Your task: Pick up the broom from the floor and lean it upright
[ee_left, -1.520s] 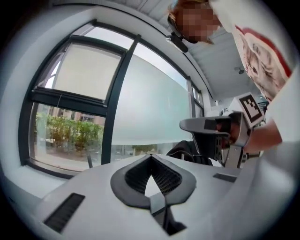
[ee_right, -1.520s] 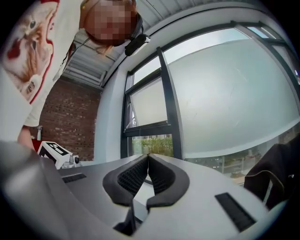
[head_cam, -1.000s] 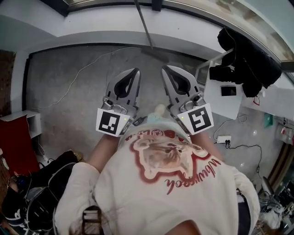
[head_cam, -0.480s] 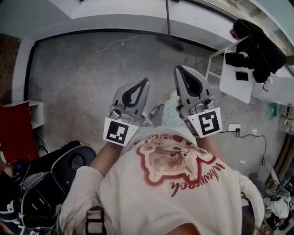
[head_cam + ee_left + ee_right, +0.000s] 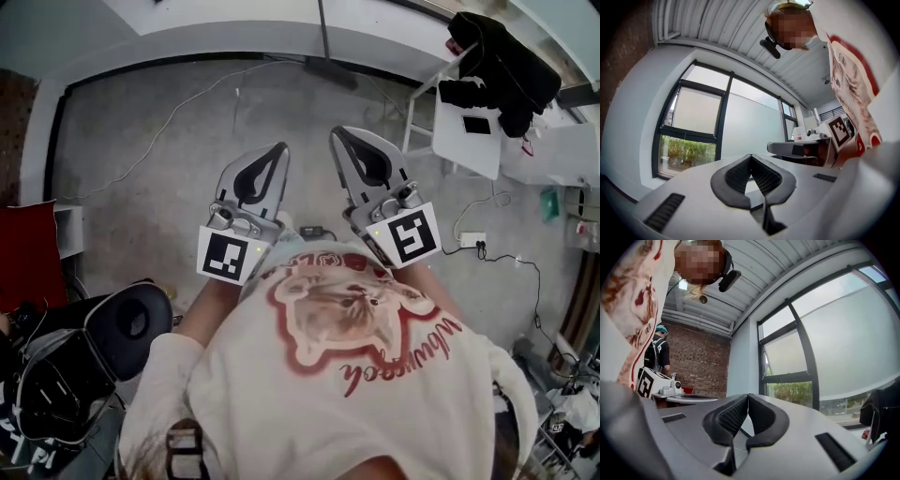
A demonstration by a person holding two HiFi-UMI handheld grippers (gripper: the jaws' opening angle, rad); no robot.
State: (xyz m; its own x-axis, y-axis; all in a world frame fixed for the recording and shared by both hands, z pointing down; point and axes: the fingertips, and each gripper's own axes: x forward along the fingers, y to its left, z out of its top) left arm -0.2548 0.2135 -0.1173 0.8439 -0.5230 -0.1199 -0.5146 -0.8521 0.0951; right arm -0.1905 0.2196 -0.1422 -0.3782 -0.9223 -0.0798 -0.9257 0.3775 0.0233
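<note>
- Head down and handle up, the slim dark-handled broom (image 5: 329, 71) stands against the white wall (image 5: 234, 42) at the far edge of the grey concrete floor (image 5: 159, 178); its dark head sits at the wall's foot; its handle runs out of the head view's top edge.
- The left gripper (image 5: 280, 147), a grey two-jaw tool with a black-and-white marker cube, is held out in front of the person's cream shirt with a red print (image 5: 347, 328); in the left gripper view its black ribbed pads (image 5: 737, 176) meet tip to tip, with nothing between them.
- The right gripper (image 5: 335, 132), of the same make, is held just beside it; in the right gripper view its pads (image 5: 731, 417) are likewise pressed together and empty; both tools are well apart from the broom.
- A thin white cable (image 5: 178, 127) trails across the floor; a white table (image 5: 455, 155) at right carries a heap of black clothing (image 5: 497, 56); a white power strip (image 5: 472, 241) lies below it; a black backpack (image 5: 84, 366) sits at lower left.
- Beyond the jaws, a dark-framed window (image 5: 701, 126) shows greenery; a second person in dark clothes (image 5: 658, 352) stands by a red brick wall (image 5: 703, 364).
</note>
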